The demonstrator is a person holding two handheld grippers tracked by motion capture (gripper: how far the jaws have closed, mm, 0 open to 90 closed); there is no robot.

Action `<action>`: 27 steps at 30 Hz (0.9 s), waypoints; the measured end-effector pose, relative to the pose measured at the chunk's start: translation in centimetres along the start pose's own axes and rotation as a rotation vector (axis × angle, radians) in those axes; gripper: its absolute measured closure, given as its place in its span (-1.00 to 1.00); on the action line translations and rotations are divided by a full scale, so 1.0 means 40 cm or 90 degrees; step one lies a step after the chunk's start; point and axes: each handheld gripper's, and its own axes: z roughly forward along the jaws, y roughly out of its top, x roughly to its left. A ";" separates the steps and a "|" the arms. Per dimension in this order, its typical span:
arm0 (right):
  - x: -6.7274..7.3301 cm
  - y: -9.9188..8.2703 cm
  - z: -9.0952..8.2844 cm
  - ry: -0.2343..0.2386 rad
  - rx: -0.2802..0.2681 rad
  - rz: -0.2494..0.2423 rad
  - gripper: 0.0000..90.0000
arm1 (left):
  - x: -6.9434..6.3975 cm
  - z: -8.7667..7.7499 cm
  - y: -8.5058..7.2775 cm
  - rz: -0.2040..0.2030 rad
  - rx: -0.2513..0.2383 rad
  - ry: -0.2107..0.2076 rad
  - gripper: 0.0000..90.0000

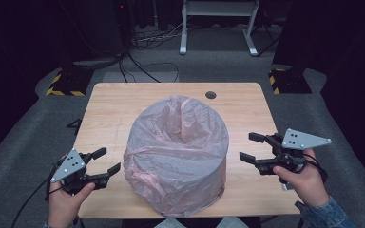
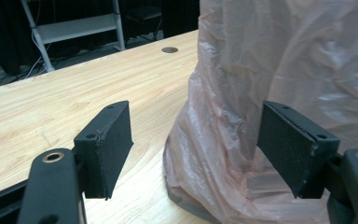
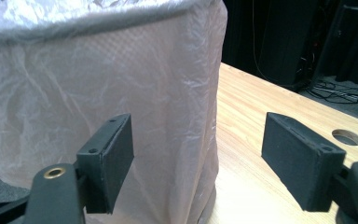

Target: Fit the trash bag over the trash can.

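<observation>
At the left edge of the wooden table (image 1: 109, 102) a hand (image 1: 65, 202) holds the left gripper (image 1: 108, 161) just beside the near-left flank of the bin. Its jaws stand wide apart with nothing pinched between them, pointing toward the pink bag (image 1: 177, 142). In the left gripper view those jaws frame the bag's lower skirt (image 2: 223, 154), where the film bunches in loose folds down to the tabletop; the pads (image 2: 106, 149) sit close to the plastic, not pressing it.

In the middle of the table stands the bin (image 1: 176, 197), a round grey tub wholly draped by the thin pink plastic bag, which dips into a hollow at the top and hangs over the sides down to the wood. A small round cable hole (image 1: 210, 95) sits in the tabletop behind it.

To the right, the other hand (image 1: 304, 183) carries the right gripper (image 1: 252, 147), released as well, jaws spread and empty, near the bin's right side but apart from it. The right gripper view shows the bag's covered wall (image 3: 121, 93) and rim ahead of the left jaw.
</observation>
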 end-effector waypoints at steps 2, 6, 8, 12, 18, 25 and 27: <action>0.001 0.006 -0.003 -0.002 -0.002 0.000 -0.43 | 0.004 0.008 0.000 0.000 0.003 0.002 -0.41; 0.003 0.017 -0.009 -0.003 -0.002 -0.001 -0.43 | 0.004 0.015 -0.001 -0.001 0.008 0.005 -0.41; 0.003 0.021 -0.012 -0.001 -0.002 -0.004 -0.43 | 0.004 0.012 -0.001 -0.001 0.007 0.010 -0.41; -0.002 0.036 -0.017 -0.003 -0.004 -0.006 -0.43 | 0.003 0.003 -0.004 -0.003 0.004 0.016 -0.41; -0.005 0.071 -0.021 -0.005 -0.006 -0.017 -0.41 | -0.003 -0.013 -0.023 -0.010 0.012 0.031 -0.41; -0.004 0.114 -0.019 0.001 -0.004 -0.028 -0.42 | -0.008 -0.016 -0.044 -0.012 0.027 0.051 -0.42; -0.001 0.132 -0.014 0.005 0.000 -0.033 -0.42 | -0.010 -0.016 -0.052 -0.014 0.031 0.057 -0.43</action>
